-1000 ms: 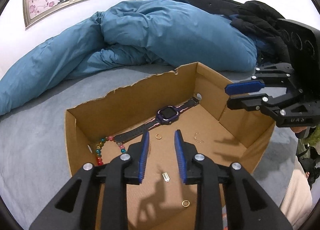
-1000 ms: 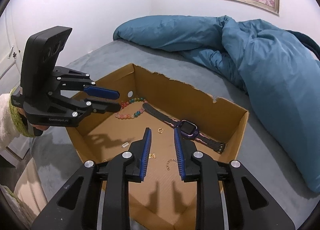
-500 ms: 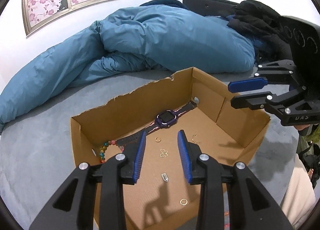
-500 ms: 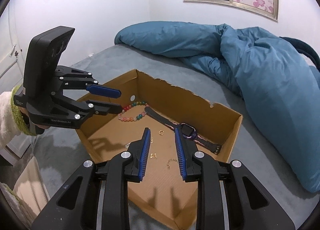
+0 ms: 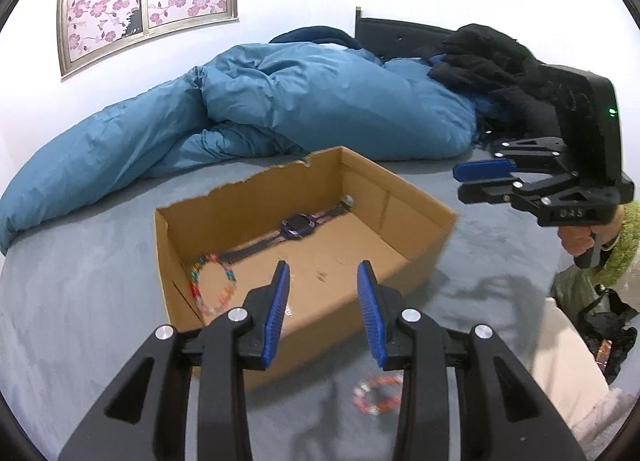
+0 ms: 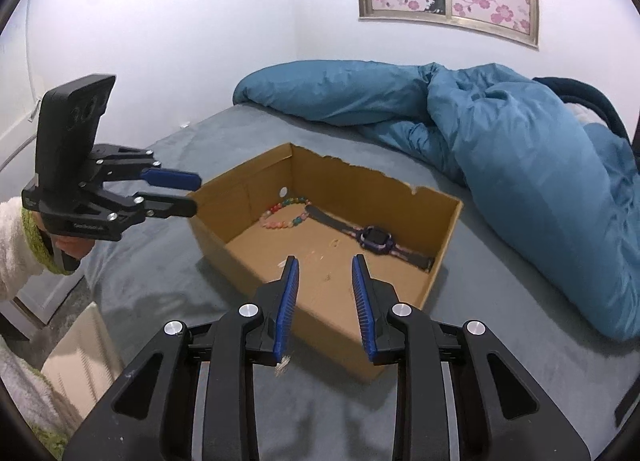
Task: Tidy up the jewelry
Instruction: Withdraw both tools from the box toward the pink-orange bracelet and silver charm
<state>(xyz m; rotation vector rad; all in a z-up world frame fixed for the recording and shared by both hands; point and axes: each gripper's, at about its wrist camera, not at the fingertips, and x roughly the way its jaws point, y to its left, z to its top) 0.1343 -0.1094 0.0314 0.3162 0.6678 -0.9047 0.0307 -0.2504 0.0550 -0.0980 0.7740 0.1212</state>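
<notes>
A cardboard box [image 5: 420, 237] [image 6: 320, 313] sits open on the grey bed. Inside it lie a purple watch [image 5: 298, 225] [image 6: 376, 239], a multicoloured bead bracelet [image 5: 212, 289] [image 6: 286, 215] and small gold pieces [image 5: 320, 273], which are blurred. A second, pink bead bracelet [image 5: 378, 395] rests on the bed in front of the box. My left gripper [image 5: 323, 267] [image 6: 195, 193] hangs open over the box's near wall, holding nothing. My right gripper [image 6: 325, 259] [image 5: 460, 183] is beside the box's right corner; its jaws are opening with nothing between them.
A crumpled blue duvet [image 5: 320, 101] [image 6: 520, 141] fills the bed behind the box, with black clothes [image 5: 492, 61] piled at its right end. A hand in a green cuff [image 5: 616, 245] holds the right gripper. The bed's edge runs along the lower right.
Both grippers have drawn back and up from inside the box, so it looks smaller and farther. Their jaws stand wider. The pink bracelet on the bed has come into view.
</notes>
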